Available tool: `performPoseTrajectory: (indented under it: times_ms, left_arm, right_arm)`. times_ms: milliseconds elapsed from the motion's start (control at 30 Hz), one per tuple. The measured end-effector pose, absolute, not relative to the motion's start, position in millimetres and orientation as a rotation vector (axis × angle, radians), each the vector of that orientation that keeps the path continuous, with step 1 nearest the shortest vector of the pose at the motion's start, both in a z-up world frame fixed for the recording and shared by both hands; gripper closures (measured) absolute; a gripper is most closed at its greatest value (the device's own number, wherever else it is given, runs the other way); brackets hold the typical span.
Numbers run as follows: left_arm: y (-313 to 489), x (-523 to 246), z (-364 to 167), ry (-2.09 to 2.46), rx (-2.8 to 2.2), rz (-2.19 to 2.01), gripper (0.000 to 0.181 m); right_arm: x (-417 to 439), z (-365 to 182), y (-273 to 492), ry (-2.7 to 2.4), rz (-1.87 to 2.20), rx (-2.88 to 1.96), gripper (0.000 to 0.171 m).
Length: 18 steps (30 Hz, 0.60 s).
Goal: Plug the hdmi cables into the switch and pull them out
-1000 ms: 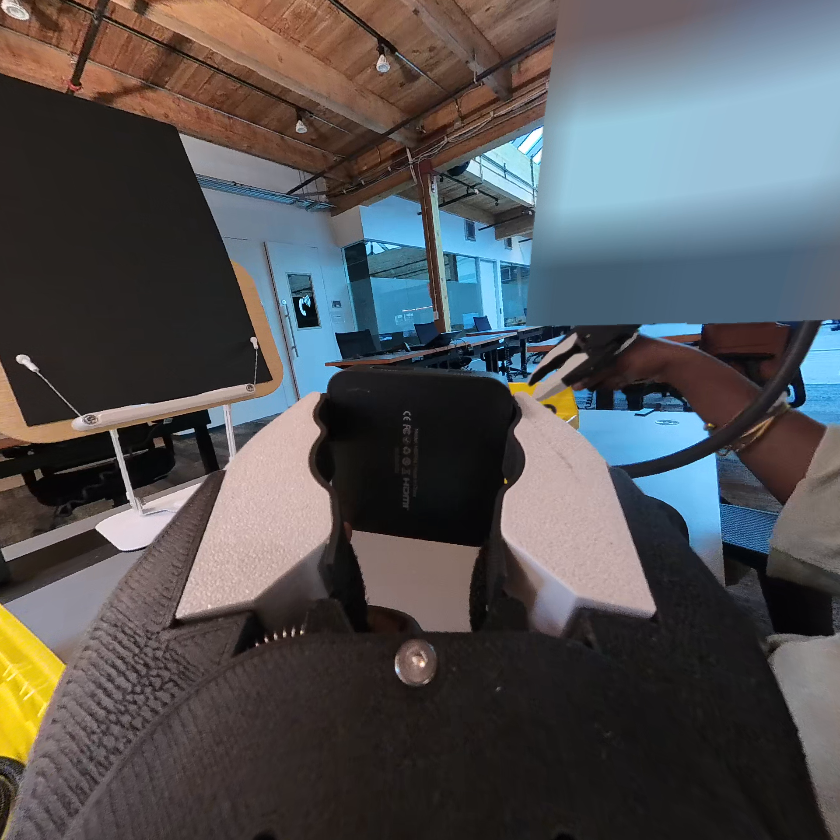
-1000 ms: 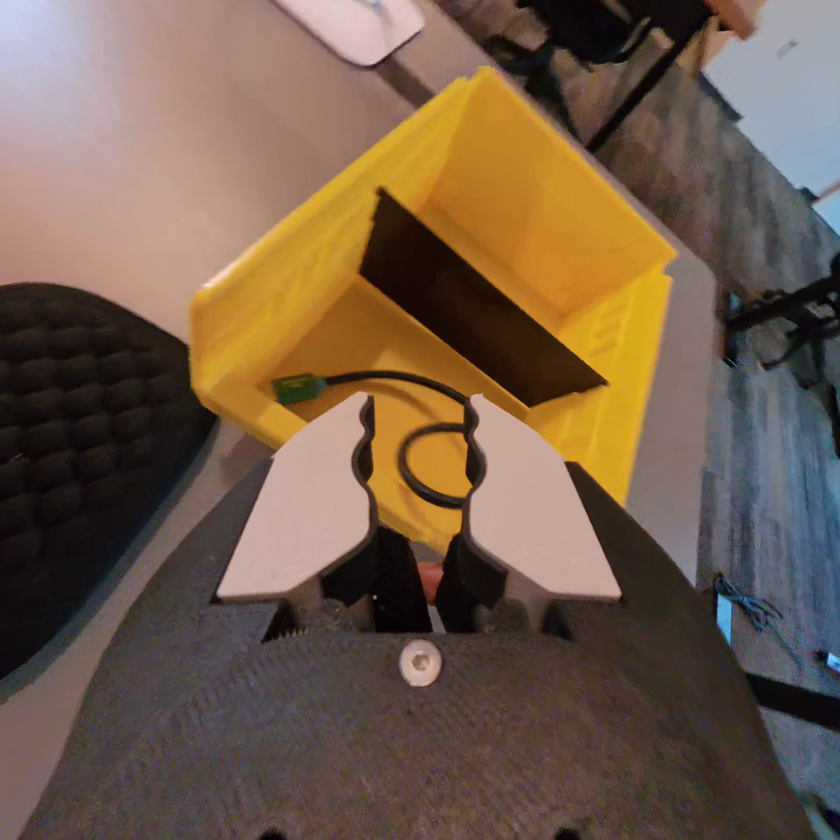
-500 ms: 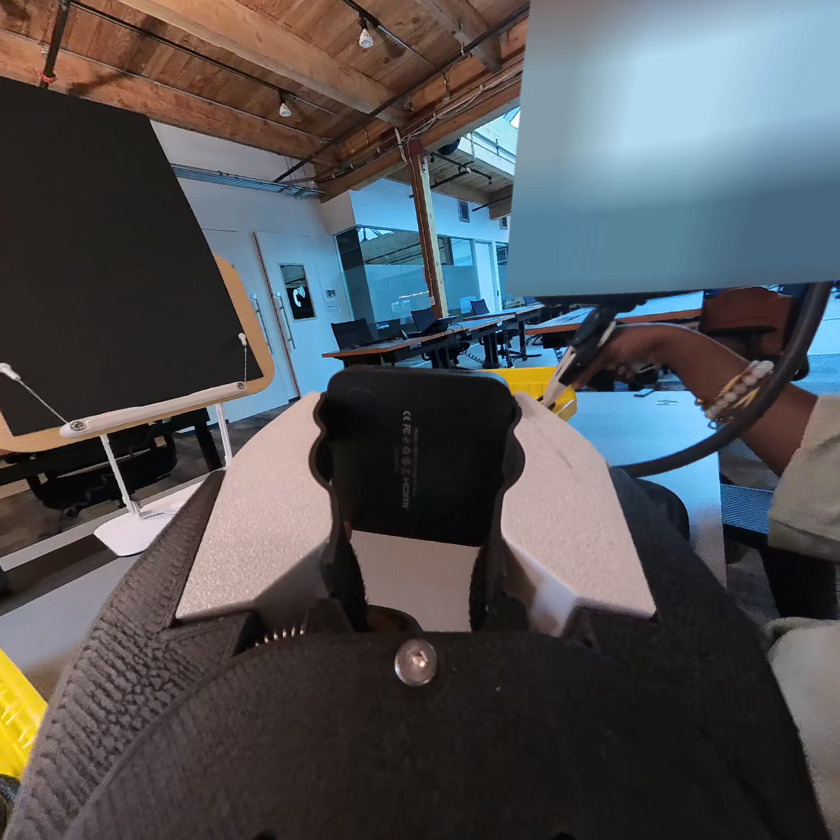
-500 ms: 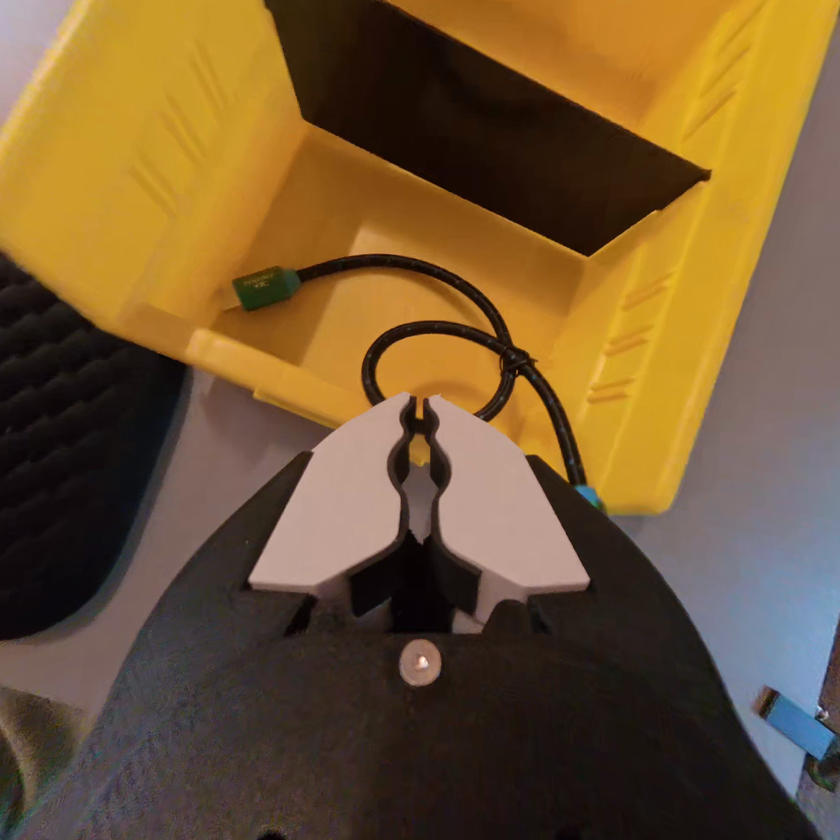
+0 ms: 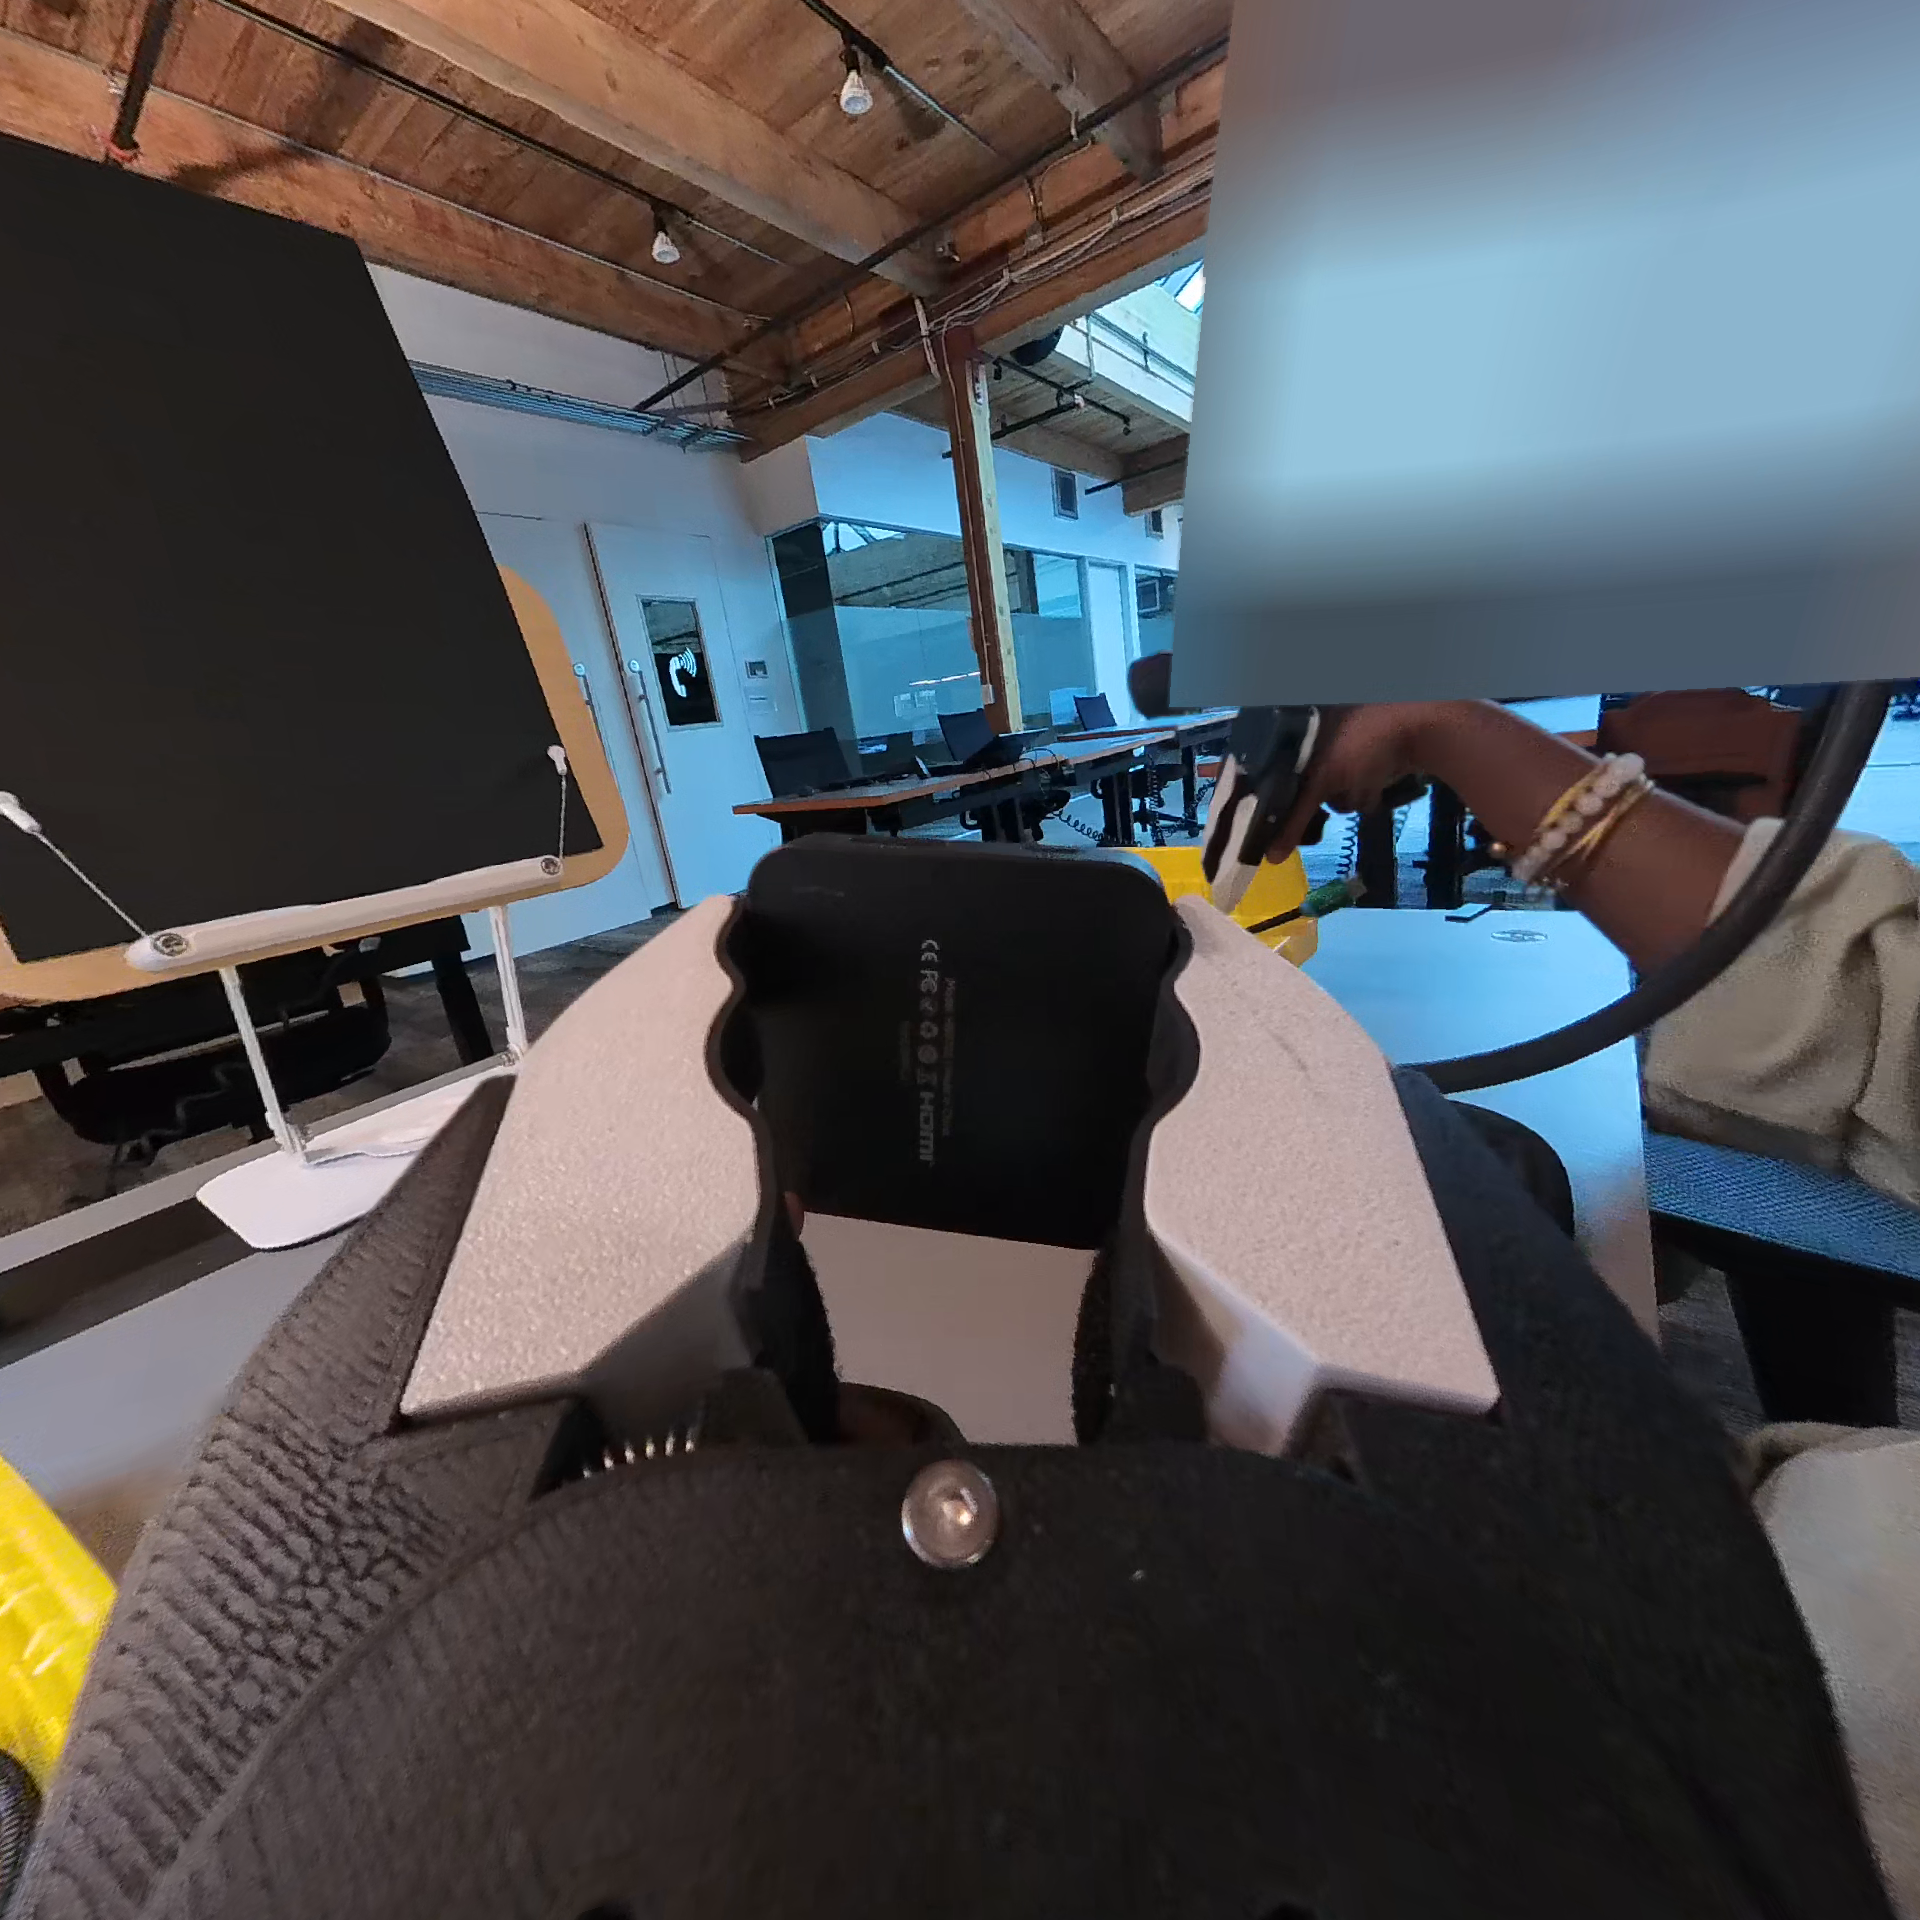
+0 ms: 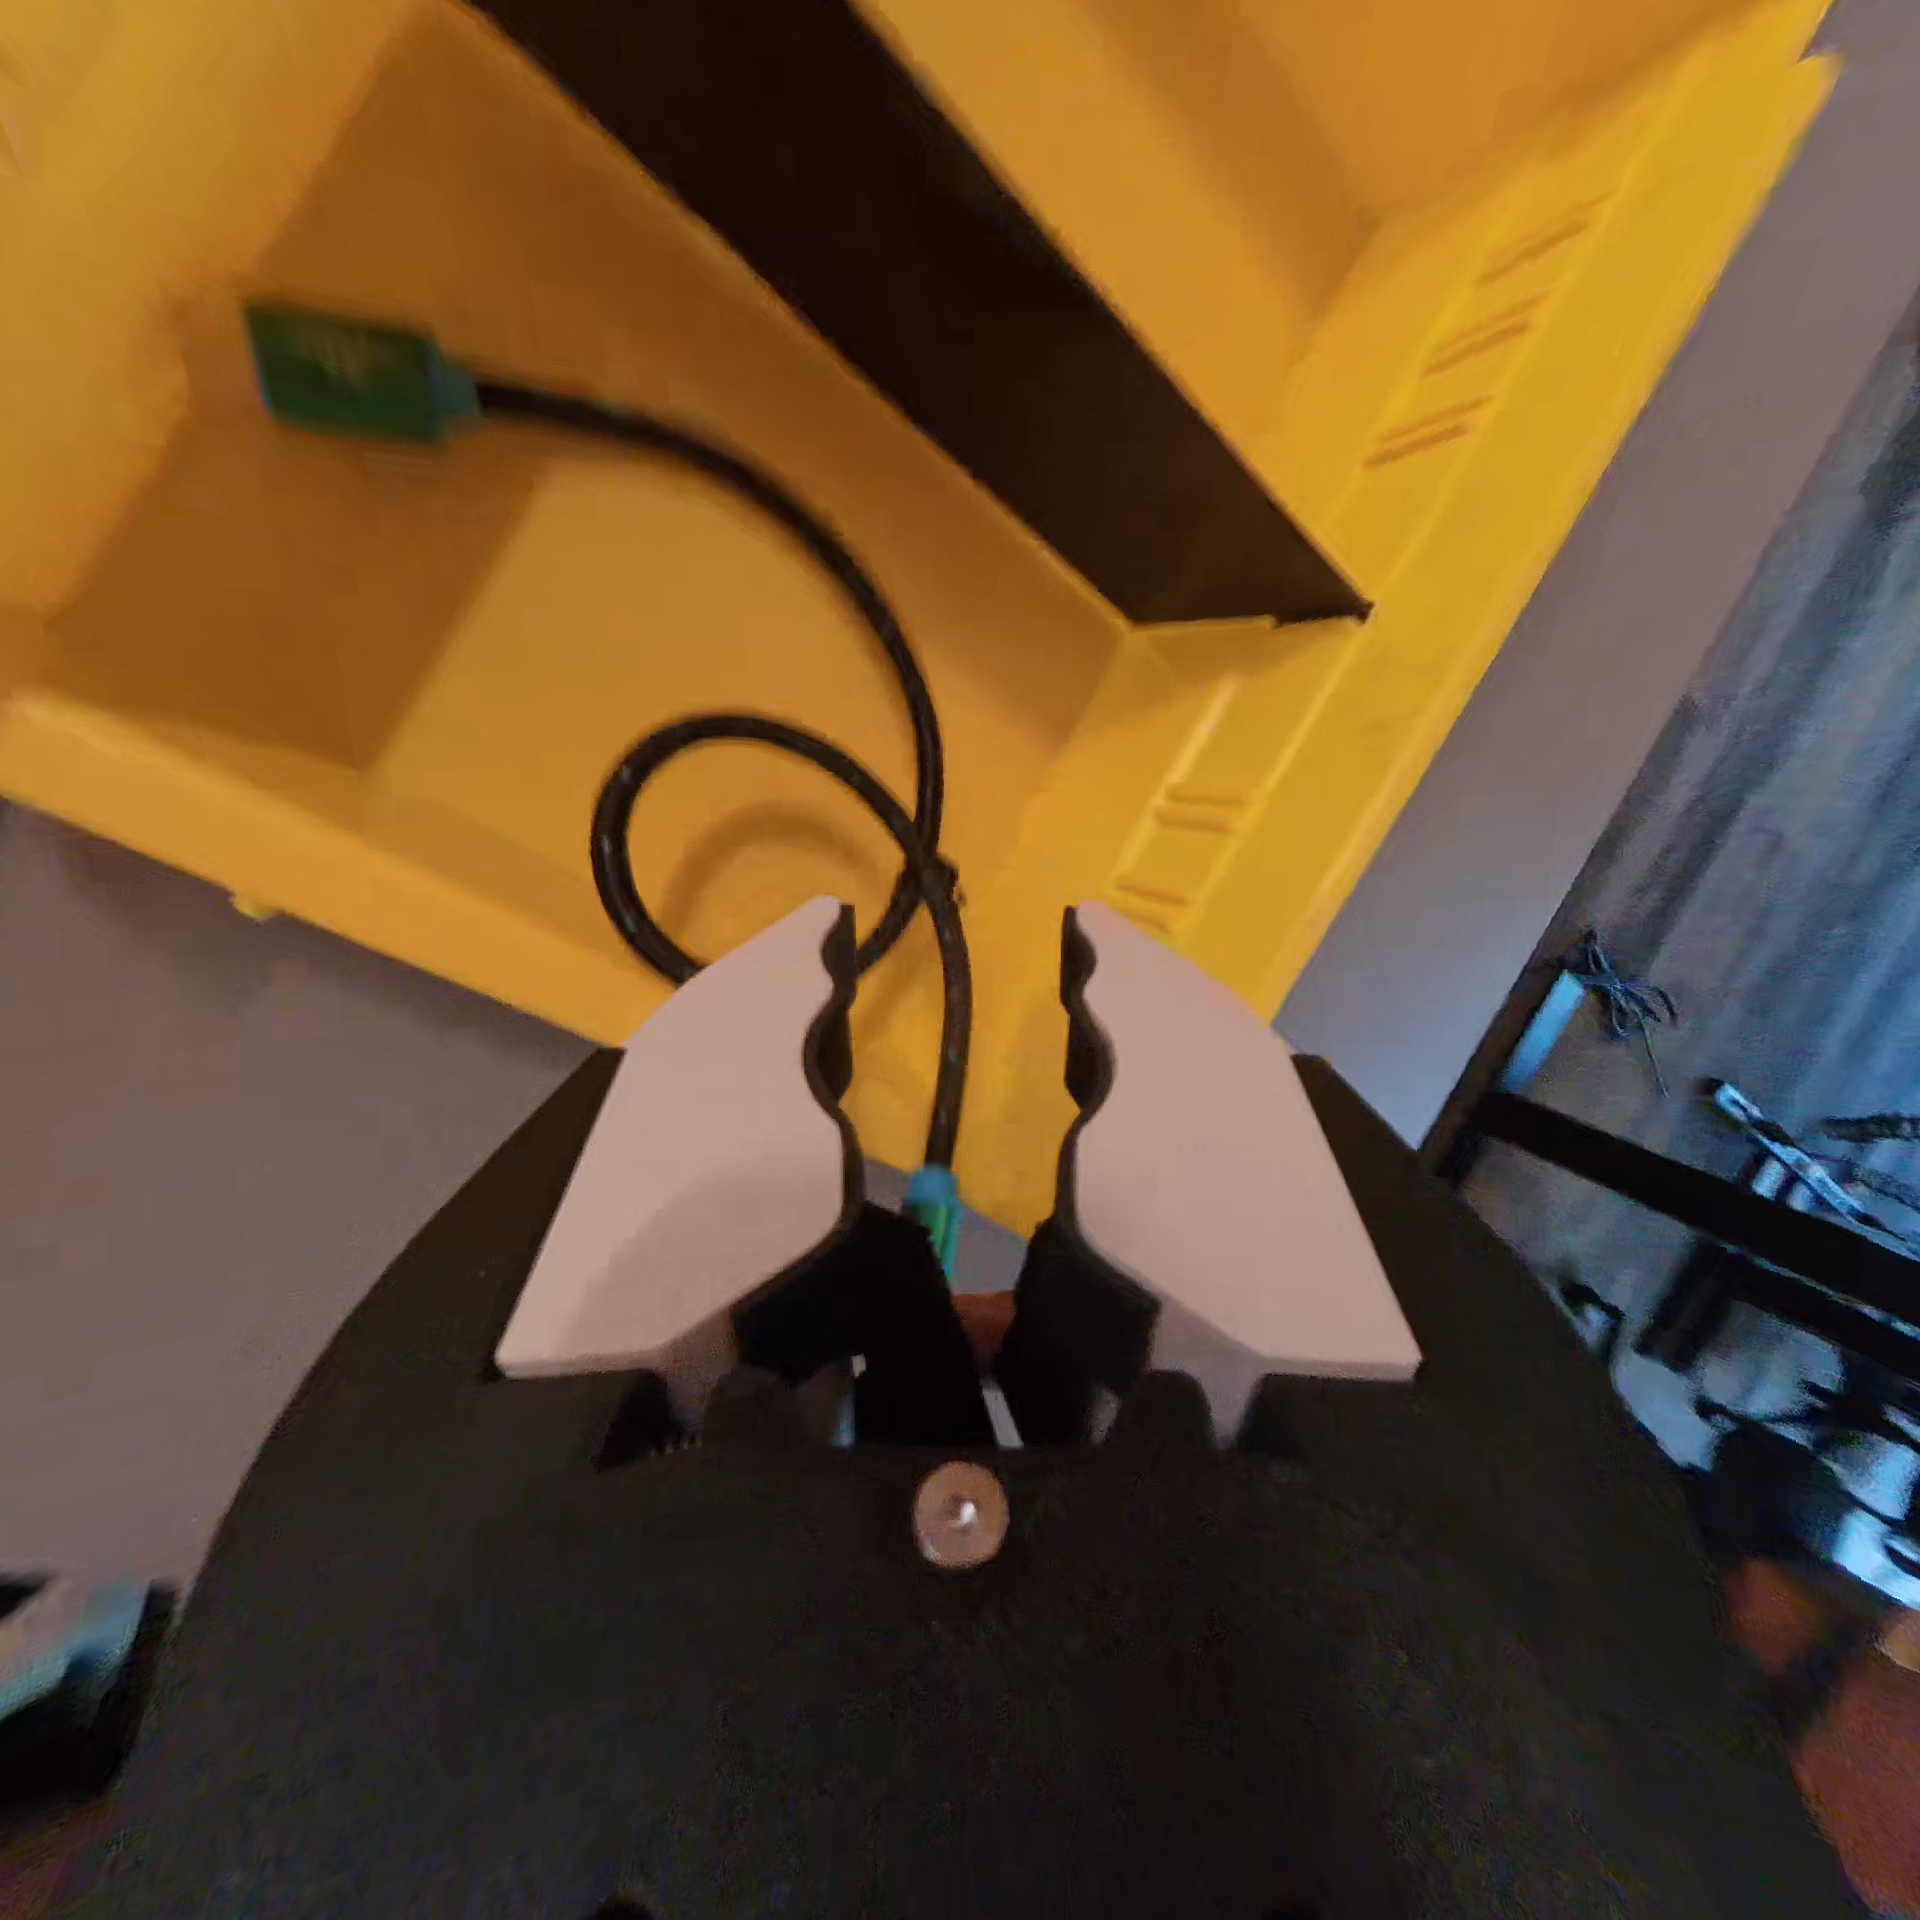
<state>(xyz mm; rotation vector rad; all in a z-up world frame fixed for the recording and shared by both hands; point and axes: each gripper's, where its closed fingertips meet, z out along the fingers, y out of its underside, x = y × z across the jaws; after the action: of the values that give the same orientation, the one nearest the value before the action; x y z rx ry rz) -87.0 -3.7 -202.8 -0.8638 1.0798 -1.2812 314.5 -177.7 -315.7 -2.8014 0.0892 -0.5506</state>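
Note:
My left gripper (image 5: 956, 914) is shut on the black HDMI switch (image 5: 956, 1049) and holds it upright above the table, label side toward the camera. My right gripper (image 6: 956, 920) is open over the near corner of a yellow bin (image 6: 1299, 727). A black braided HDMI cable (image 6: 831, 540) lies looped in the bin, with one green plug (image 6: 353, 369) at the far left. Its other green plug (image 6: 935, 1216) lies between my right fingers near their base, with no grip on it. The right gripper also shows far off in the left wrist view (image 5: 1247, 821), held by a hand.
A black divider (image 6: 935, 312) splits the yellow bin. The bin stands on a grey table (image 6: 208, 1039), near its right edge, with the floor beyond. A black board on a white stand (image 5: 239, 623) stands at the left. A second yellow bin's corner (image 5: 42, 1600) shows at lower left. The grippers' ends are close to 45 cm from one another.
My right gripper has opened from nearly shut and moved in over the cable, so its near plug now lies between the fingers. The left gripper still holds the switch in place.

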Motion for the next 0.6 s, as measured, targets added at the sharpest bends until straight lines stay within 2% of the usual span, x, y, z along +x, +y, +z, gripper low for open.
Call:
performPoseTrajectory:
  times_ms: [33,200,233,300,467,533,600]
  left_arm:
    - [-4.6,-86.3,-203.0,1.082,-0.863,-1.281,0.108]
    - [-8.7,-85.9,-200.2,1.094,-0.848,-1.265,0.107]
    - [-8.2,-86.3,-199.7,1.093,-0.849,-1.263,0.107]
    - [-7.0,-87.2,-199.1,1.088,-0.85,-1.266,0.107]
    - [-3.0,-87.4,-200.8,1.074,-0.862,-1.282,0.107]
    - [-3.4,-86.0,-202.7,1.071,-0.866,-1.297,0.107]
    - [-4.8,-84.7,-204.0,1.075,-0.866,-1.3,0.107]
  right_arm:
    - [315.9,-320.8,-182.0,0.052,-0.552,-2.884,0.132]
    - [325.8,-361.8,-175.2,-0.162,-0.586,-3.156,0.139]
    - [328.3,-369.0,-173.3,-0.173,-0.588,-3.195,0.15]
    - [332.3,-378.9,-163.5,-0.293,-0.599,-3.207,0.158]
    - [340.8,-334.8,-120.2,-0.676,-0.952,-2.856,0.161]
    - [330.8,-319.9,-98.1,-0.795,-0.95,-2.672,0.16]
    - [332.4,-327.5,-98.9,-0.72,-0.887,-2.732,0.159]
